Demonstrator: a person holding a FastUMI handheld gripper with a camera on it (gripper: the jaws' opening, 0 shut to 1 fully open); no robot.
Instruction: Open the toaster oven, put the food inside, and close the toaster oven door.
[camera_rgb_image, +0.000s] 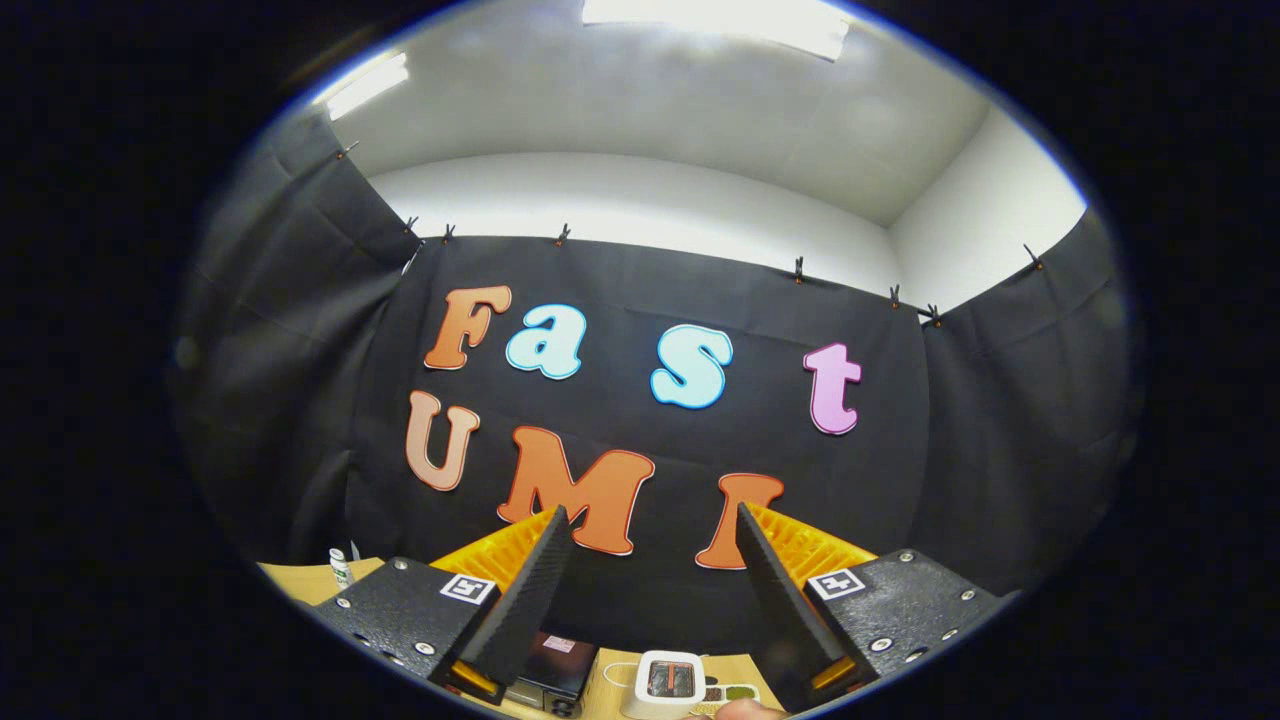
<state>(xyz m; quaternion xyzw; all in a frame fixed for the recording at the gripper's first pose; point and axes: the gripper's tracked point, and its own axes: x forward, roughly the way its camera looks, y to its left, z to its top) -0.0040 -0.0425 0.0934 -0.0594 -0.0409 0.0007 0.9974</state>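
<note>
My gripper (652, 515) is held high above the table and points at the booth's back wall, its two black fingers (530, 590) wide apart with nothing between them. Far below, between the finger bases, a dark toaster oven (552, 668) sits on the wooden table (300, 580); only its top and part of its front show. To its right stands a small white box with an orange window (668, 682). Beside that lies a flat item with green and brown pieces (728, 693), too small to tell what it is.
A small white bottle with a green label (341, 567) stands near the table's left edge. A fingertip of a person's hand (745, 710) shows at the near edge of the table. Black cloth walls close in the booth on three sides.
</note>
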